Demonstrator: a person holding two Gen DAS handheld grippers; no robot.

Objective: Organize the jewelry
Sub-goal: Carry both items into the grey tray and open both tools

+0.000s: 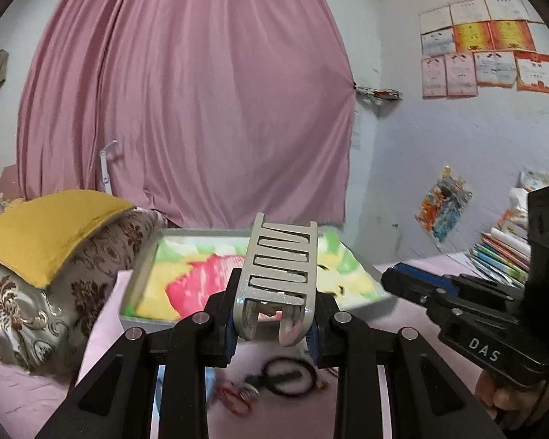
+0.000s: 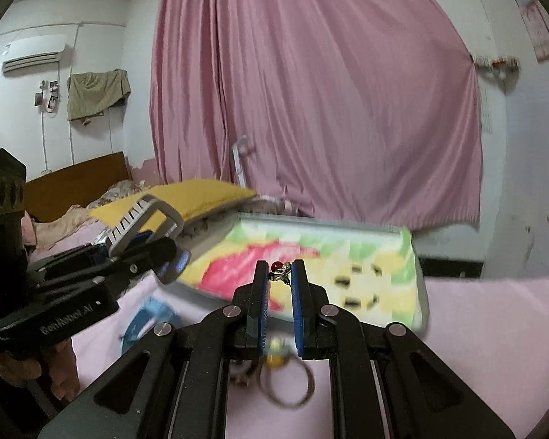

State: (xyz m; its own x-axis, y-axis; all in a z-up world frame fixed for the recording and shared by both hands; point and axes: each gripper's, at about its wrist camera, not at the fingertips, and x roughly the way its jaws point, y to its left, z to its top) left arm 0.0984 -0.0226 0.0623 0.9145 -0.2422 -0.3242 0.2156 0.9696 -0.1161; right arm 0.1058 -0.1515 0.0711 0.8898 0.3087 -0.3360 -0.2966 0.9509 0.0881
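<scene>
Left wrist view: the left gripper (image 1: pixel 274 323) clamps a silver rack (image 1: pixel 280 269) above the pink bed (image 1: pixel 29 395); a black cord (image 1: pixel 287 376) lies below, a tray (image 1: pixel 142 314) ahead.

Right wrist view: the right gripper (image 2: pixel 280 274) pinches a small beaded charm (image 2: pixel 280 270) before the tray (image 2: pixel 422 303); a ring (image 2: pixel 287 384) lies beneath, pink curtain (image 2: pixel 311 91) behind.
</scene>
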